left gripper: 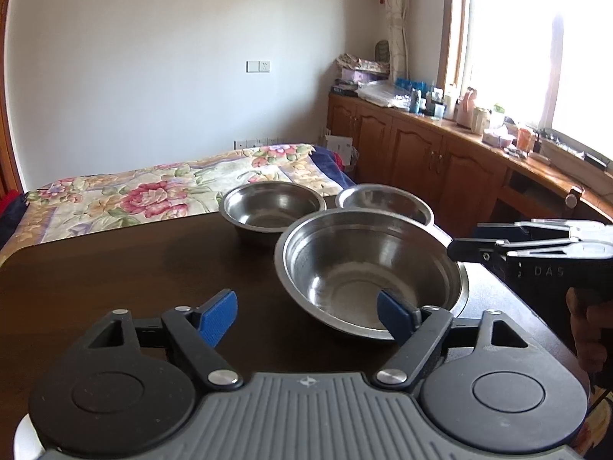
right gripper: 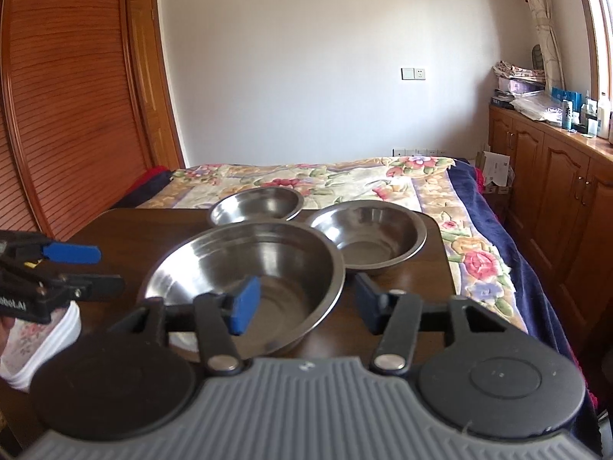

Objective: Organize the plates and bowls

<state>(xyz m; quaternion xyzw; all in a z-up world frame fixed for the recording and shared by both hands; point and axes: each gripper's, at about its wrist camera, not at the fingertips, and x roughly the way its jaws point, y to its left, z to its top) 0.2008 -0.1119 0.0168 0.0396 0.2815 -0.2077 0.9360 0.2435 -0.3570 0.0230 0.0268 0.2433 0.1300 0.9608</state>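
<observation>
While looking from the left wrist: left gripper (left gripper: 306, 316) spreading jaws wide, possibly straddling the large bowl's (left gripper: 367, 268) near rim on the table (left gripper: 115, 268). From the right wrist: right gripper (right gripper: 304, 306) gaping likewise, bracketing its rim; two smaller bowls (right gripper: 256, 205) sitting behind.

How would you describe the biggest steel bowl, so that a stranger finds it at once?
Look at the dark brown wooden table in front of the flowered bed. Three round shiny steel bowls stand on it; take the large steel bowl at the near edge. It is much wider than the two small steel bowls behind it.
</observation>
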